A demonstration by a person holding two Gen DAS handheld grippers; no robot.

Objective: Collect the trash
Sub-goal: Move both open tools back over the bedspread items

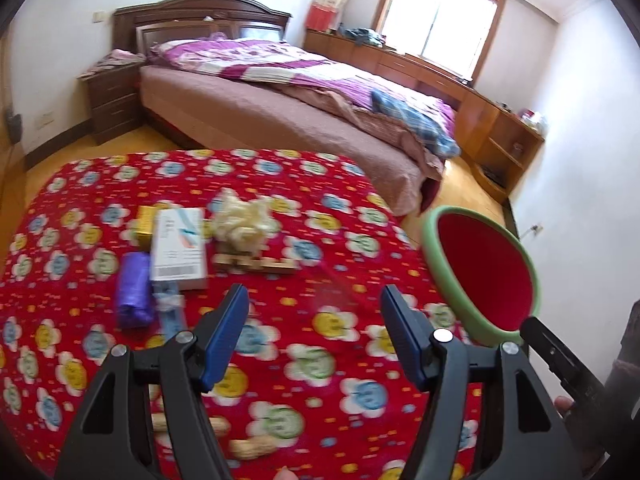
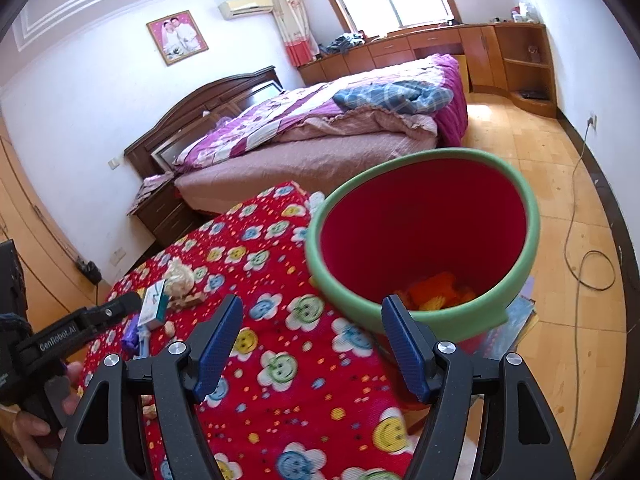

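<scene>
Over the red tablecloth [image 1: 280, 360], both grippers' fingers [image 1: 226, 336] [image 2: 218, 344] gape wide, seemingly empty.

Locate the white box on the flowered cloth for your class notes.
In the left wrist view the white box lies left of centre on the red cloth, between the purple bag and the crumpled yellow paper.

This is a bedroom in a lived-in home: a dark wooden double bed [image 1: 248, 92] with a rumpled purple quilt [image 2: 304, 120] fills the room, with a matching dark nightstand [image 1: 114, 100] beside it. A framed couple's portrait [image 2: 177, 37], a wall air conditioner [image 2: 246, 7] and floral curtains [image 2: 294, 20] hang above.
</scene>
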